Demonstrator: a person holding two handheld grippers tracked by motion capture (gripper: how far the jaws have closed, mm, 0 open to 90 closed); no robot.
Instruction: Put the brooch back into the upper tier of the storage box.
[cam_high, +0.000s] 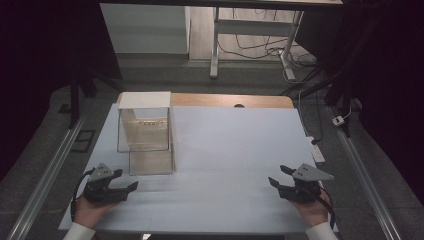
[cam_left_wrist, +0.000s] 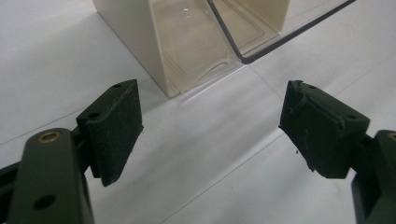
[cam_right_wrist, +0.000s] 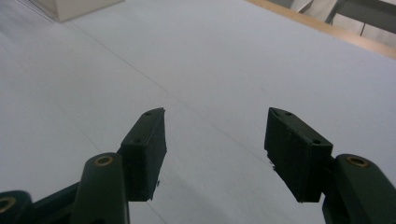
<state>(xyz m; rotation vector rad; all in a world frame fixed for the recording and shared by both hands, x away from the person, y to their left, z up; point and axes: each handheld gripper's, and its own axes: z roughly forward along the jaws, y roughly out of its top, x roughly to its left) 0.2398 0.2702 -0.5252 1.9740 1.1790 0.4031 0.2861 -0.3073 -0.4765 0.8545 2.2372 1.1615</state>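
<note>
Behind clear door (cam_high: 144, 131), box (cam_high: 145, 100) contents indistinct, left gripper (cam_high: 127, 181) nearby

Both hand-held grippers low at the near edge, jaws apart, nothing held.

Left hand-held gripper (cam_high: 124, 181) sits in the left hand (cam_high: 92, 207), forearm entering from the bottom left, jaws pointing right and slightly forward; its pads (cam_left_wrist: 114, 130) stand wide with nothing between them. Right hand-held gripper (cam_high: 280, 176) sits in the right hand (cam_high: 314, 207), grey plate on top, jaws pointing left; its pads (cam_right_wrist: 148, 151) are apart, nothing gripped.
</note>
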